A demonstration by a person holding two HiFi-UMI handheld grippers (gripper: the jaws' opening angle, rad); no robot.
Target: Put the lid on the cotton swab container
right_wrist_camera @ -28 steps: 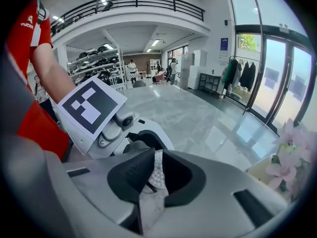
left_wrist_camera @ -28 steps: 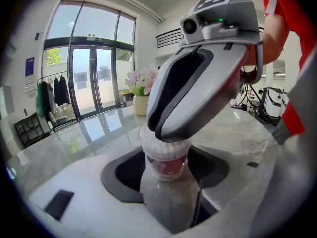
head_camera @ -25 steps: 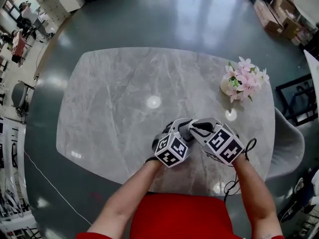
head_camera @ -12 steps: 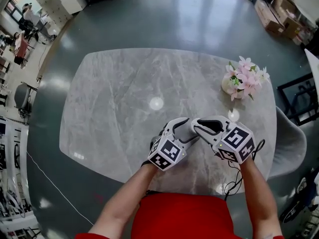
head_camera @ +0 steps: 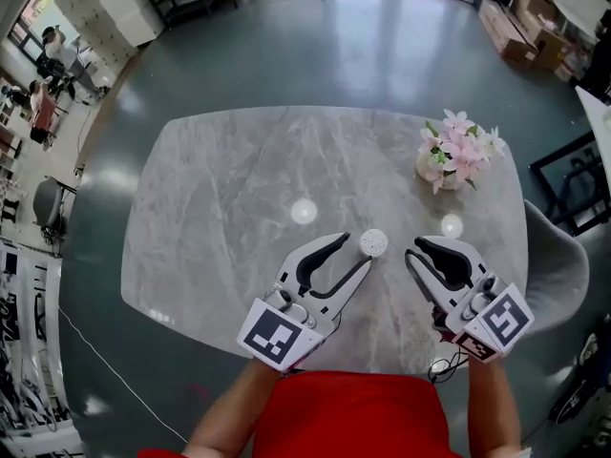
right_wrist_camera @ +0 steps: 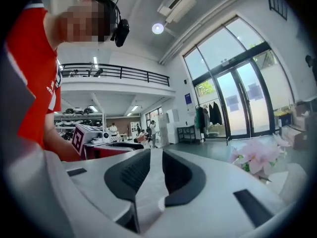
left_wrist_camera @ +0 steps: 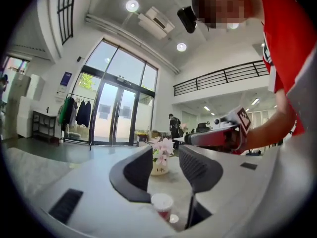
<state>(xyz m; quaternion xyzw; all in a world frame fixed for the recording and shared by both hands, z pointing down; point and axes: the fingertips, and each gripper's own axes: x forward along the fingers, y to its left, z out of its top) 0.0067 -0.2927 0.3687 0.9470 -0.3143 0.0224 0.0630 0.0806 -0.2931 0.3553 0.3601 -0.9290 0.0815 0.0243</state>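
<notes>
On the marble tabletop [head_camera: 220, 189], left gripper [head_camera: 355, 251] jaws, just narrowing, and right gripper [head_camera: 413, 251] jaws, just parted, are both released and empty; the cotton swab container [left_wrist_camera: 165, 215] stands between them, lid [head_camera: 373, 243] on: keep clear so it stays upright

Head view: from overhead, steeply down onto table [head_camera: 220, 189]. Gripper views: close along own jaws, roughly level; sharing, seemingly, pink flowers [left_wrist_camera: 161, 148].

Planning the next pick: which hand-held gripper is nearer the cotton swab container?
Left. The left hand-held gripper is just short of the container, jaws toward it; the right hand-held gripper hangs farther off to its right.
</notes>
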